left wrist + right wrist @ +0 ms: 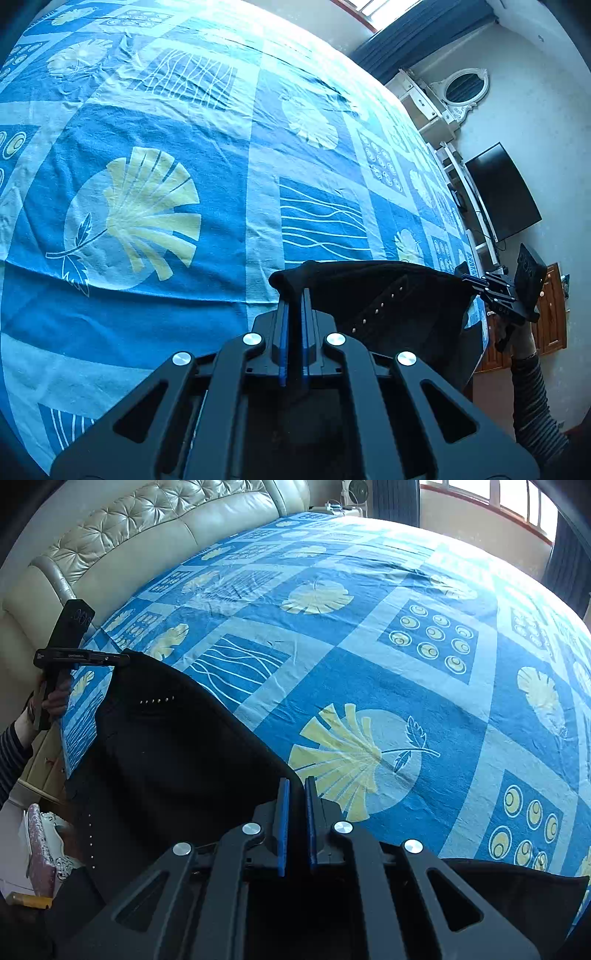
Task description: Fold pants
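The black pants (pixel 388 299) with a row of small studs hang stretched between my two grippers above the near edge of the bed. My left gripper (pixel 294 295) is shut on one corner of the pants' top edge. My right gripper (pixel 297 786) is shut on the other corner; the pants (pixel 166 746) spread out to its left. In the left wrist view the right gripper (pixel 476 282) shows at the far right, pinching the cloth. In the right wrist view the left gripper (pixel 123 659) shows at the far left, also pinching the cloth.
The bed is covered with a blue patterned sheet (pixel 184 147) with pale leaf prints. A cream tufted headboard (pixel 129 528) stands at the bed's far end. A dresser with an oval mirror (pixel 461 88), a dark TV (pixel 506 192) and a wooden cabinet (pixel 550 314) line the wall.
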The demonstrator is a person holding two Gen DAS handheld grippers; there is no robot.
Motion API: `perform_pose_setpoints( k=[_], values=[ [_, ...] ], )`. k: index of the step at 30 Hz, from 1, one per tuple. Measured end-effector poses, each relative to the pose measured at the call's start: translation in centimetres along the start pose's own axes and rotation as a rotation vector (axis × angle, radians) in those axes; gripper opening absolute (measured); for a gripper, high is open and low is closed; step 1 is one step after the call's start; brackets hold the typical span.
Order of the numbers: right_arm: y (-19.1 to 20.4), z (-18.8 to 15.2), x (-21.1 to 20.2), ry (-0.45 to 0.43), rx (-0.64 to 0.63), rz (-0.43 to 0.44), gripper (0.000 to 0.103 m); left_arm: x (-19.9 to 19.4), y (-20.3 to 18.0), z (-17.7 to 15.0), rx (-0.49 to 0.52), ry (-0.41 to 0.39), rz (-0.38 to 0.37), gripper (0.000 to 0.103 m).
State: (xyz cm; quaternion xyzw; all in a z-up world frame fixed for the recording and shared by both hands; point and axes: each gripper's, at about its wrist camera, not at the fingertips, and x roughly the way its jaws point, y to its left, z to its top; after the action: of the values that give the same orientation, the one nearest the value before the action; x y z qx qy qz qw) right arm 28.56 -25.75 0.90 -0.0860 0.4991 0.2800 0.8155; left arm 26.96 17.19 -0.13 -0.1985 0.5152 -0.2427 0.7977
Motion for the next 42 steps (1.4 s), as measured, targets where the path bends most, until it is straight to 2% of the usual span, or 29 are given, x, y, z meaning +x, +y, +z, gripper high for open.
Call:
perform_pose_setpoints(
  k=[6, 11, 18, 20, 23, 25, 27, 29, 32, 37, 39, 42],
  values=[
    [5.4, -5.3, -4.2, -0.095, -0.058, -0.079, 0.008, -4.4, -2.4, -5.1, 0.012, -0.048, -0.049, 0.005],
    [9.1, -11.3, -4.0, -0.096, -0.08, -0.122, 0.008, -7.0, -2.9, -11.4, 0.0, -0.079, -0.089, 0.005],
    [12.0, -17.5, -1.5, -0.078, -0.081, -0.175, 0.008, -6.5, -2.2, -18.2, -0.023, -0.055, -0.024, 0.012],
    [12.5, -18.4, -0.7, -0.061, -0.073, -0.19, 0.01, -5.8, -1.4, -19.5, -0.053, -0.03, 0.012, 0.013],
    [12.7, -19.5, -0.4, -0.053, -0.027, -0.198, 0.018, -4.9, -0.1, -21.3, -0.127, 0.004, 0.016, 0.018],
    [12.8, -20.1, -1.1, -0.058, 0.028, -0.151, 0.039, -5.1, 0.7, -22.5, -0.182, 0.0, -0.011, 0.026],
    [12.9, -20.9, -1.9, -0.058, 0.075, -0.116, 0.046, -5.7, 1.5, -23.4, -0.248, -0.02, -0.056, 0.036],
    [12.9, -21.6, -2.7, -0.057, 0.119, -0.079, 0.046, -6.5, 2.1, -24.6, -0.316, -0.055, -0.119, 0.041],
    [12.0, -22.6, -4.0, -0.091, 0.25, 0.018, 0.046, -7.7, 1.9, -26.2, -0.388, -0.102, -0.181, 0.042],
    [9.6, -23.7, -4.7, -0.165, 0.508, 0.201, 0.048, -6.8, 0.3, -26.8, -0.436, -0.14, -0.168, 0.045],
    [9.3, -23.9, -4.5, -0.172, 0.561, 0.216, 0.049, -6.2, 0.1, -26.6, -0.455, -0.158, -0.125, 0.045],
    [9.3, -24.1, -4.0, -0.169, 0.616, 0.255, 0.049, -4.8, 0.0, -26.2, -0.495, -0.139, -0.132, 0.045]
  ],
)
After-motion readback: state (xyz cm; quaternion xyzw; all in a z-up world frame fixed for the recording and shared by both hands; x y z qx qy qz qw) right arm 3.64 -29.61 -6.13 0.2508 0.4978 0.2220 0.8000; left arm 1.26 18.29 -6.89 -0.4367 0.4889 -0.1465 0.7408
